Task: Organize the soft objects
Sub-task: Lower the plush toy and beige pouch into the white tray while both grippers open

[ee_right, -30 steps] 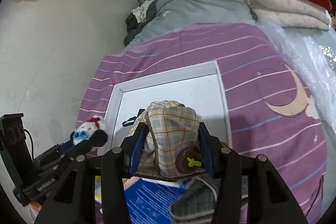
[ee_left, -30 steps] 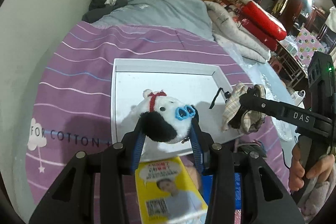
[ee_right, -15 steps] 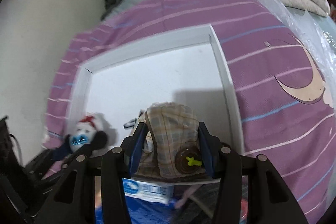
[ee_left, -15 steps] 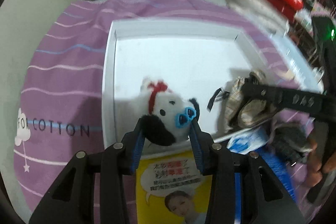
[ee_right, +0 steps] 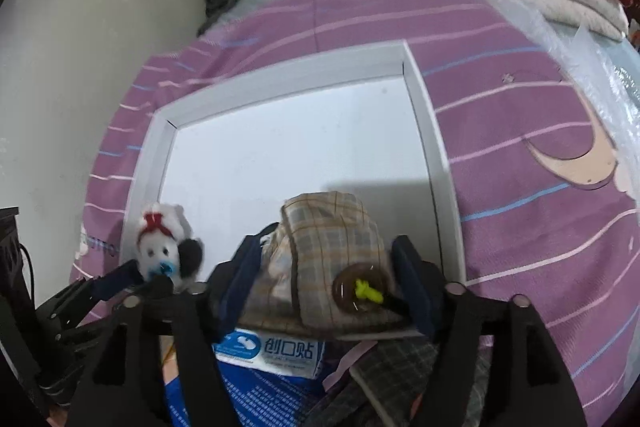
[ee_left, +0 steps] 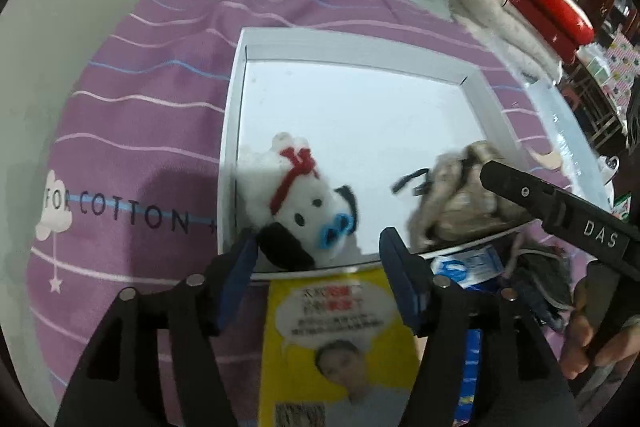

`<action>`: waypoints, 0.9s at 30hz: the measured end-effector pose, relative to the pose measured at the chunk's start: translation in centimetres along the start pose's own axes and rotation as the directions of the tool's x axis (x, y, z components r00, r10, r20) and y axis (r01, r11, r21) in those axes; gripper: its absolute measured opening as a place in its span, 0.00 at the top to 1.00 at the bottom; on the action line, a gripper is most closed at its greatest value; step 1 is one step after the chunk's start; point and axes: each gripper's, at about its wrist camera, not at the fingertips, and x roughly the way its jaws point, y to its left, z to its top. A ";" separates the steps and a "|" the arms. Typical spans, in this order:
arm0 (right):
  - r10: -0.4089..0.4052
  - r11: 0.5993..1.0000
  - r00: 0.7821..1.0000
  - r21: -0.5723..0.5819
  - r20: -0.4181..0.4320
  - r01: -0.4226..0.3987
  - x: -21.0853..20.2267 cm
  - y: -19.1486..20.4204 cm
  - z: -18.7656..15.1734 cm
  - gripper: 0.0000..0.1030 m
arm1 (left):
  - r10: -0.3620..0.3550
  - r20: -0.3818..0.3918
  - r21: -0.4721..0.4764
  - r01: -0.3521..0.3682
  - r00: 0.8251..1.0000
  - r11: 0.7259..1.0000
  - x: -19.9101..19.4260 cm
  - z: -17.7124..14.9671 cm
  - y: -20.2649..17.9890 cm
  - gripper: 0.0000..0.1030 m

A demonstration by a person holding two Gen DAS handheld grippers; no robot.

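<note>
Your left gripper (ee_left: 316,247) is opening; the plush dog (ee_left: 298,203) sits between its pads, right pad clear of it. Your right gripper (ee_right: 326,267) is opening around the plaid pouch (ee_right: 324,263). Count: two grippers, one dog, one pouch, one white tray (ee_left: 360,45). Both items lie at the tray's near edge, dog left, pouch right. Only the left view shows the yellow leaflet (ee_left: 336,327); only the right shows the pouch's brown button (ee_right: 358,287).
</note>
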 end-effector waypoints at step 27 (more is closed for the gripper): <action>-0.178 0.943 0.930 0.325 0.320 0.069 -14.6 -1.2 -1.3 0.22 | -0.046 0.154 -0.029 0.051 0.987 0.998 -8.8 0.7 -7.1 0.34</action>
